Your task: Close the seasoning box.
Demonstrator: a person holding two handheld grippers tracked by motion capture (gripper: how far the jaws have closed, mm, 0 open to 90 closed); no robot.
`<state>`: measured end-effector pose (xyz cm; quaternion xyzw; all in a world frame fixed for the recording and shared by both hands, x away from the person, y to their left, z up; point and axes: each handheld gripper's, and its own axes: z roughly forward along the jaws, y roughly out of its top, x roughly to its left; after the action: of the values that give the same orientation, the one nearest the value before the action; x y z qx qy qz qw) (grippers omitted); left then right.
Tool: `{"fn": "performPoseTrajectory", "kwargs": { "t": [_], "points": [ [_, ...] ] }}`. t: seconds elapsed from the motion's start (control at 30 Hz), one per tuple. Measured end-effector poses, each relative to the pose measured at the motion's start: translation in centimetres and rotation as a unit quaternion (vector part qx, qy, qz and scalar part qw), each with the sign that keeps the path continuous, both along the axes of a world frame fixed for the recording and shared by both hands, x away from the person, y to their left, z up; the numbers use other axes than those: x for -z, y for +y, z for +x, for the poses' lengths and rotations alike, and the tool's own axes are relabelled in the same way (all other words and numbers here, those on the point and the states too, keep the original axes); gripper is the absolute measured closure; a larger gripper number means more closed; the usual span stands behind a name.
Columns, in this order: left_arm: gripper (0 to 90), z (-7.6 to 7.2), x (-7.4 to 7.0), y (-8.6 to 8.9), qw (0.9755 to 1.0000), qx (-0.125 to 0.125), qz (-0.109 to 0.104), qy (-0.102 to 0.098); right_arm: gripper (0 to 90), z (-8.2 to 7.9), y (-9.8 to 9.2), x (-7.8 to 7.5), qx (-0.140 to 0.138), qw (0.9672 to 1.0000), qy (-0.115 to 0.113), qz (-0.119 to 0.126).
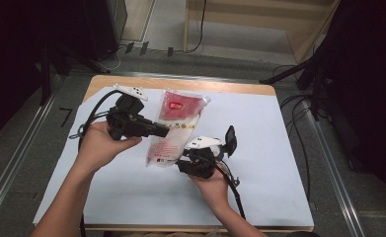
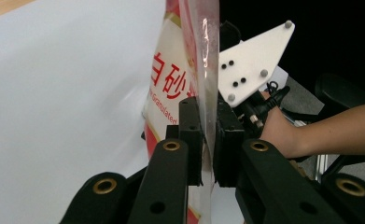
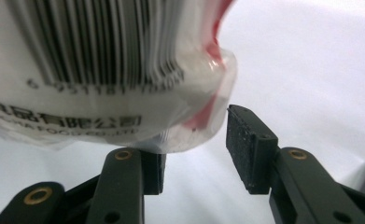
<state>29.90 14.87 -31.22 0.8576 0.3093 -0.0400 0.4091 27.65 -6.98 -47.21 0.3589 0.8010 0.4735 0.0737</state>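
Two grippers work one sugar bag (image 1: 173, 129) above the bench (image 1: 279, 148). High view: bag hangs between them. Left gripper (image 2: 207, 140) view: jaws pinch its thin side seam, which may slip. Right gripper (image 3: 194, 149) view: jaws partly open at the corner, not gripping; bag could swing away.

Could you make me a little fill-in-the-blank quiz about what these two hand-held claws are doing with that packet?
1. The left gripper is clamped shut on the ____ of the bag.
2. The right gripper has its jaws ____ beside the bag's corner.
3. The bag's printing is mostly white and ____.

Missing words: edge; open; red
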Motion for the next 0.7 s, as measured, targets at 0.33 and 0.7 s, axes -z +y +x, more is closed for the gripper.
{"fn": "performPoseTrajectory", "kwargs": {
  "t": [0.33, 0.7],
  "points": [
    [88.3, -0.1, -0.4, 0.5, 0.9997, -0.021, 0.003, -0.015, 60.2, -0.3, 0.5, -0.4, -0.019, 0.9996, -0.015, -0.015],
    [89.7, 0.7, -0.2, 2.0, 0.9975, -0.066, 0.002, -0.026, 58.2, -1.2, 2.2, 0.1, -0.069, 0.9971, 0.003, -0.033]
  ]
}}
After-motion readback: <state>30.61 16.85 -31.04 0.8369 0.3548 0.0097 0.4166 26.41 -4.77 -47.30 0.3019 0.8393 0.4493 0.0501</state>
